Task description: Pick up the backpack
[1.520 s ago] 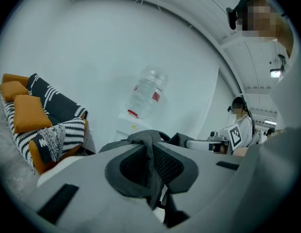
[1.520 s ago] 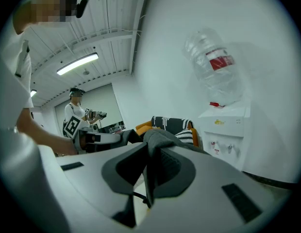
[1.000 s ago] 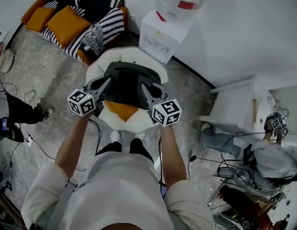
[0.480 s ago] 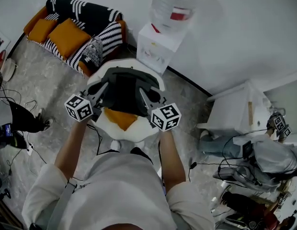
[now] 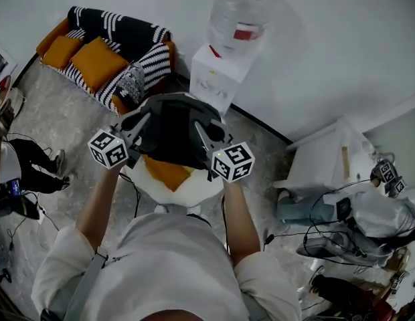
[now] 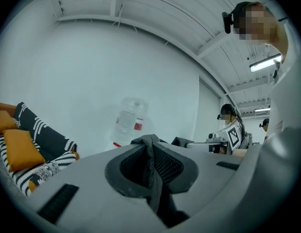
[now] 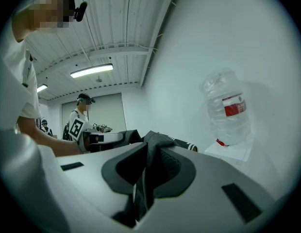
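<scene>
Clamping both grippers on the backpack [image 5: 171, 131], you are holding it over the far edge of the white chair [image 5: 160, 194]; your left gripper [image 6: 151, 147] and right gripper [image 7: 149, 147] are each pinching its dark fabric.
</scene>
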